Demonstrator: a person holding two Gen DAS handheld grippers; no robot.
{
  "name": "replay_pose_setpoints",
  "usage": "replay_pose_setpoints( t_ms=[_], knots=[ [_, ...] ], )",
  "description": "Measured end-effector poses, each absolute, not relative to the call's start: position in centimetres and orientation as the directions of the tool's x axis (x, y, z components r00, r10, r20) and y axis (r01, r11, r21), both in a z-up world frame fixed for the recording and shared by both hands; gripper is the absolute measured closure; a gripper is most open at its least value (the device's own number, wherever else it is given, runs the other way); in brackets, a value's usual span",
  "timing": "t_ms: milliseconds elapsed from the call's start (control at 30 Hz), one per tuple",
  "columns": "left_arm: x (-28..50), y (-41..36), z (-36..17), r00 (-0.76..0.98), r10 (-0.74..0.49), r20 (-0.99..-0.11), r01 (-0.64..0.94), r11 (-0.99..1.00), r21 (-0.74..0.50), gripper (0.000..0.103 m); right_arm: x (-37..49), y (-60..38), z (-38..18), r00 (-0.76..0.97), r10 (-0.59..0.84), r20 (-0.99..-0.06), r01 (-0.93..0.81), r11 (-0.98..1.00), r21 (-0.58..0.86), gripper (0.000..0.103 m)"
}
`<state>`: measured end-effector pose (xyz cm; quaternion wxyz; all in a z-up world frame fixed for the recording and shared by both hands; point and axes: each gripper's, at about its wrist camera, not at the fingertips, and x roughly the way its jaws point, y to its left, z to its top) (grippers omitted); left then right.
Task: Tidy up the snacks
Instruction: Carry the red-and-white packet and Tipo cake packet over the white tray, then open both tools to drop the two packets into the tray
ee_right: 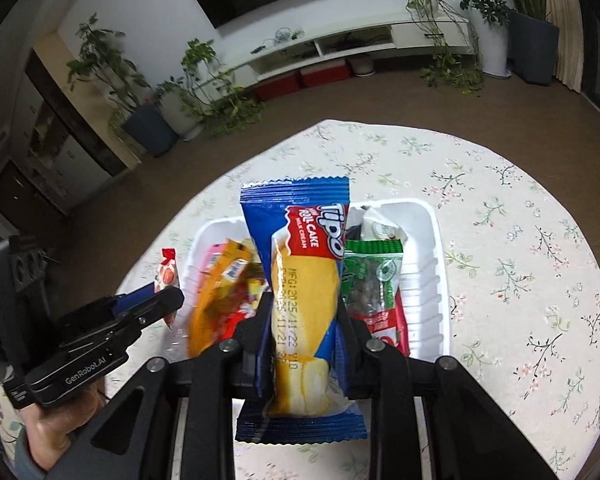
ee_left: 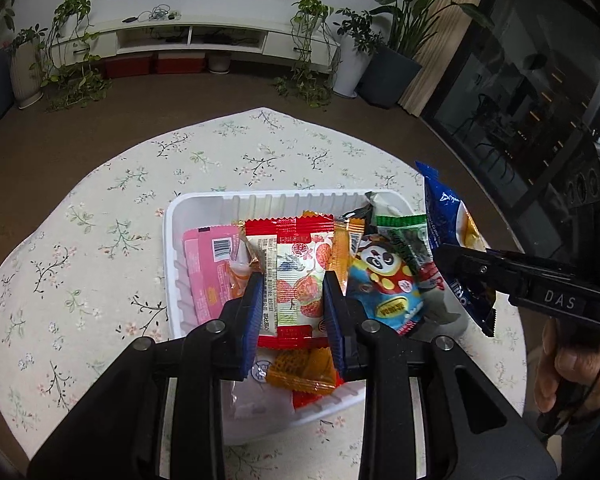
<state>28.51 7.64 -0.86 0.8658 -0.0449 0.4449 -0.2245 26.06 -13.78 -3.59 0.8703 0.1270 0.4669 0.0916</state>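
Two snack packets held over white tray (ee_left: 172, 240).
Left gripper (ee_left: 290, 280) pinching red fruit packet (ee_left: 296, 276); right gripper (ee_right: 304, 304) clamped on blue roll cake packet (ee_right: 300, 280).

A white tray (ee_left: 172, 216) sits on a cream floral tablecloth (ee_left: 100, 208), beside a blue-and-yellow roll cake packet (ee_right: 300, 280).

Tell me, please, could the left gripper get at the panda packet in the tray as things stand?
Probably not yet: the left gripper is shut on a red packet. The panda packet lies uncovered in the tray, so the way looks free otherwise.
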Motion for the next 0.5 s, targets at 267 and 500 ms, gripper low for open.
replay_pose_setpoints(
  t_ms=[267,500],
  knots=[
    [29.7,7.3,-3.8,0.499,-0.407,-0.765,0.326,0.906,-0.269,0.074,26.5,-14.2,-6.5,0.51,0.251,-0.823,-0.004,0.957,0.29,0.075],
    [30.4,6.7,-5.9,0.489,-0.393,-0.779,0.323,0.911,-0.257,0.073,27.0,-14.5,-7.7,0.513,0.24,-0.824,0.012,0.958,0.286,0.075]
  ],
)
